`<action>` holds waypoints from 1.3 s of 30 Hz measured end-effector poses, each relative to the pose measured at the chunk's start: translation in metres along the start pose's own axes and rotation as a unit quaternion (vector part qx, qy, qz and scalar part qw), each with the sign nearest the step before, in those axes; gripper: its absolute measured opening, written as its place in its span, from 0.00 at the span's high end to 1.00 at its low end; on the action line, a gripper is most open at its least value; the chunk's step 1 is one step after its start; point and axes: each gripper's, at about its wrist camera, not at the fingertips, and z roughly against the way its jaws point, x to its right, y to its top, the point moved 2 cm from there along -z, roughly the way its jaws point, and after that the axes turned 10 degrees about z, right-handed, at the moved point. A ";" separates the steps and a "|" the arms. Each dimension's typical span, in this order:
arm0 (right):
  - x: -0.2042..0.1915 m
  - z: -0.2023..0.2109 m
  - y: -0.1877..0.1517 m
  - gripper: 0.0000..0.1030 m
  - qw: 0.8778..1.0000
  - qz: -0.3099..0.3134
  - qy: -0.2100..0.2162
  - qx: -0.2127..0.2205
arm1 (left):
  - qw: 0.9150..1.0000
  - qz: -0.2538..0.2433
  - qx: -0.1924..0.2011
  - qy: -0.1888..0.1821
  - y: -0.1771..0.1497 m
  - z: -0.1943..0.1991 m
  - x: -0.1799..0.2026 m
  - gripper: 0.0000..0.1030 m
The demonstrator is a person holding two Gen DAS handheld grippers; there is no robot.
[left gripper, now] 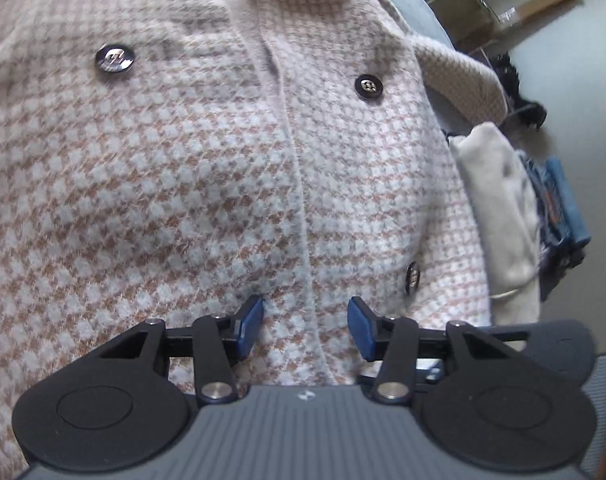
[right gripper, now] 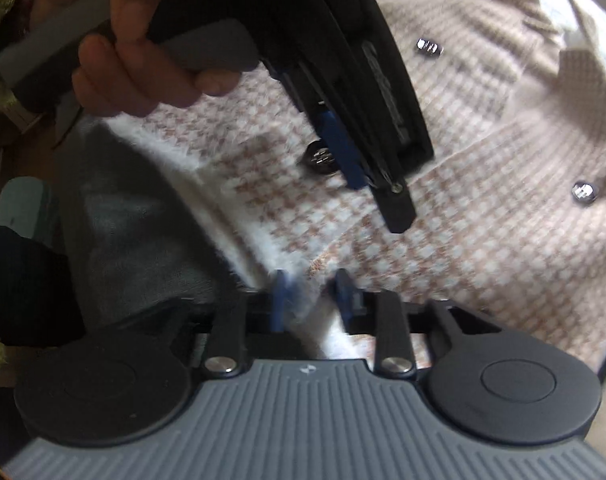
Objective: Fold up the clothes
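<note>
A pink-and-white houndstooth coat (left gripper: 175,184) with dark buttons (left gripper: 369,87) lies spread out and fills the left wrist view. My left gripper (left gripper: 305,326) is open, its blue pads just above the coat's front placket near the hem. In the right wrist view the same coat (right gripper: 483,240) lies across the frame. My right gripper (right gripper: 311,300) is open, with the coat's white fuzzy edge (right gripper: 259,256) between the blue pads. The left gripper (right gripper: 355,120) shows there too, held by a hand (right gripper: 135,72), pointing down at the coat next to a button (right gripper: 321,158).
A cream folded garment (left gripper: 499,204) and blue jeans (left gripper: 563,204) lie right of the coat. A black cloth (left gripper: 519,92) lies further back on the pale floor. A grey surface (right gripper: 127,216) lies under the coat's edge.
</note>
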 end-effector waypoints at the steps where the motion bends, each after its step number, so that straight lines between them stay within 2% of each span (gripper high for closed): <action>1: 0.000 0.005 0.000 0.63 1.000 -0.007 0.010 0.000 | 1.000 -0.006 0.003 0.007 -0.002 0.000 0.003 0.55; 2: 0.001 0.010 0.000 0.59 1.000 -0.013 0.021 0.000 | 1.000 -0.012 0.005 0.013 -0.003 0.001 0.006 0.56; 5: 0.019 0.035 -0.003 0.59 0.998 -0.038 0.055 0.002 | 0.999 -0.024 0.009 0.021 -0.007 0.002 0.013 0.56; 7: 0.052 0.051 -0.008 0.59 0.995 -0.078 0.053 0.009 | 0.999 -0.029 0.012 0.019 -0.008 0.000 0.016 0.59; 8: 0.074 0.059 -0.009 0.59 0.994 -0.104 0.042 0.019 | 0.999 -0.031 0.013 0.018 -0.008 -0.001 0.017 0.61; 10: 0.124 0.074 -0.004 0.59 0.984 -0.167 -0.002 0.065 | 0.999 -0.030 0.013 0.013 -0.009 -0.003 0.017 0.62; 13: 0.194 0.077 0.016 0.59 0.958 -0.247 -0.059 0.132 | 0.999 -0.038 0.016 0.015 -0.012 -0.005 0.019 0.66; 14: 0.210 0.071 0.029 0.59 0.954 -0.249 -0.080 0.145 | 0.999 -0.044 0.018 0.017 -0.014 -0.004 0.019 0.68; 16: 0.233 0.046 0.062 0.59 0.956 -0.216 -0.125 0.154 | 0.998 -0.050 0.022 0.021 -0.016 -0.007 0.022 0.72; 18: 0.250 0.010 0.095 0.59 0.959 -0.174 -0.174 0.140 | 0.998 -0.057 0.023 0.021 -0.019 -0.011 0.027 0.75; 20: 0.266 -0.026 0.122 0.59 0.961 -0.151 -0.199 0.122 | 0.998 -0.064 0.022 0.019 -0.022 -0.010 0.027 0.76; 23: 0.289 -0.076 0.144 0.59 0.956 -0.126 -0.256 0.074 | 0.997 -0.076 0.018 0.020 -0.026 -0.014 0.032 0.76; 24: 0.297 -0.088 0.146 0.59 0.953 -0.136 -0.262 0.063 | 0.996 -0.080 0.019 0.020 -0.027 -0.015 0.032 0.76; 26: 0.310 -0.108 0.148 0.58 0.950 -0.162 -0.261 0.045 | 0.996 -0.087 0.021 0.020 -0.029 -0.018 0.034 0.77; 29: 0.320 -0.109 0.141 0.58 0.943 -0.202 -0.255 0.063 | 0.995 -0.092 0.024 0.018 -0.030 -0.021 0.035 0.82; 33: 0.332 -0.099 0.126 0.87 0.930 -0.258 -0.246 0.088 | 0.996 -0.086 0.032 0.006 -0.029 -0.022 0.029 0.92; 36: 0.340 -0.085 0.115 0.95 0.921 -0.301 -0.220 0.115 | 0.995 -0.088 0.047 -0.010 -0.032 -0.017 0.029 0.95; 39: 0.340 -0.059 0.107 0.96 0.906 -0.339 -0.177 0.183 | 0.994 -0.088 0.062 -0.030 -0.036 -0.007 0.030 0.96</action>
